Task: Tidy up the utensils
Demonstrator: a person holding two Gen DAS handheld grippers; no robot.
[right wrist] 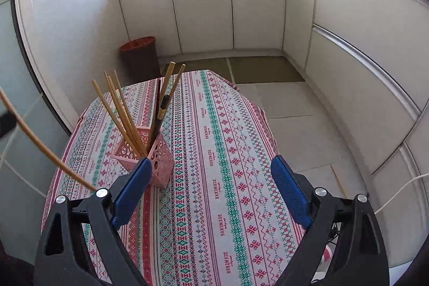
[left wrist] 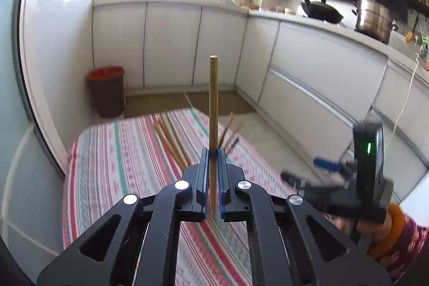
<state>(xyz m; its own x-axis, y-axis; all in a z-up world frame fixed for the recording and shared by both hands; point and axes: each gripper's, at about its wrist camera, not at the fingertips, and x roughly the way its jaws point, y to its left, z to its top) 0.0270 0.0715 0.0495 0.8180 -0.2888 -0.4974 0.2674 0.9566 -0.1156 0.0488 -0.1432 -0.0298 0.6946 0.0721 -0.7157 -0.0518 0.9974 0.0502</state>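
- One bamboo chopstick (left wrist: 213, 109) stands clamped upright in the closed left tool (left wrist: 213, 156), lifted above the counter (right wrist: 214, 152).
- Next move, likely: tip it down into the pink holder (right wrist: 158, 165), where other chopsticks (right wrist: 120, 111) already lean.
- Right tool (right wrist: 211, 178) hangs wide open, empty.
- Tablecloth (right wrist: 241, 205) reads "HANDMADE".

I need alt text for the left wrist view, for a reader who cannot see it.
The left gripper is shut on one upright wooden chopstick above a striped patterned tablecloth. More chopsticks stand blurred behind it, and the right gripper is at right.
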